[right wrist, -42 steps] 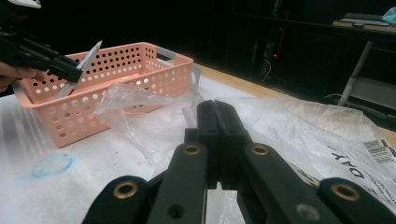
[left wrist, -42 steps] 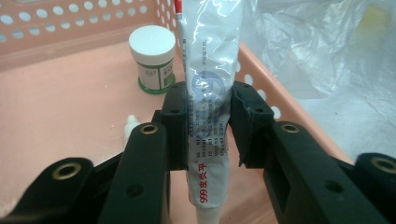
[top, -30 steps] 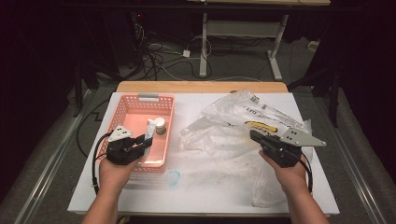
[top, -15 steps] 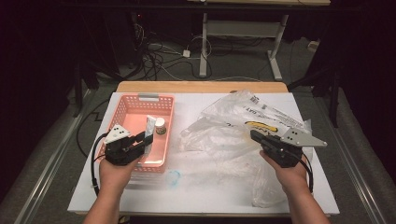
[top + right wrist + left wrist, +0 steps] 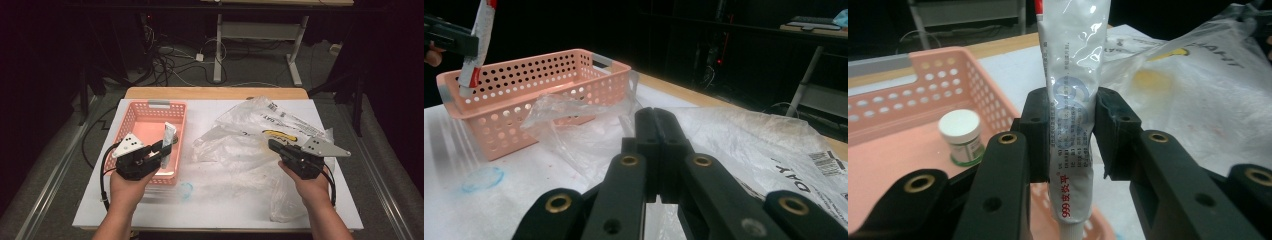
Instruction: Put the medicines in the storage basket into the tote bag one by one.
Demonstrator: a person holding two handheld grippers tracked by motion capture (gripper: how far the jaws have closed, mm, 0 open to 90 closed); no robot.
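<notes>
White tube (image 5: 1071, 100) (upright) in left fingers (image 5: 1038, 135).

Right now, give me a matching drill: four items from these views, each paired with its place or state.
Things:
1. ointment tube
2. small white-capped jar
3. right gripper
4. clear plastic bag

Places or states:
A. jaws shut, nothing between them
B. standing inside the pink basket
C. spread crumpled on the white tabletop
D. clamped upright in the left gripper

Pairs: 1-D, 2-B, 3-A, 4-C
</notes>
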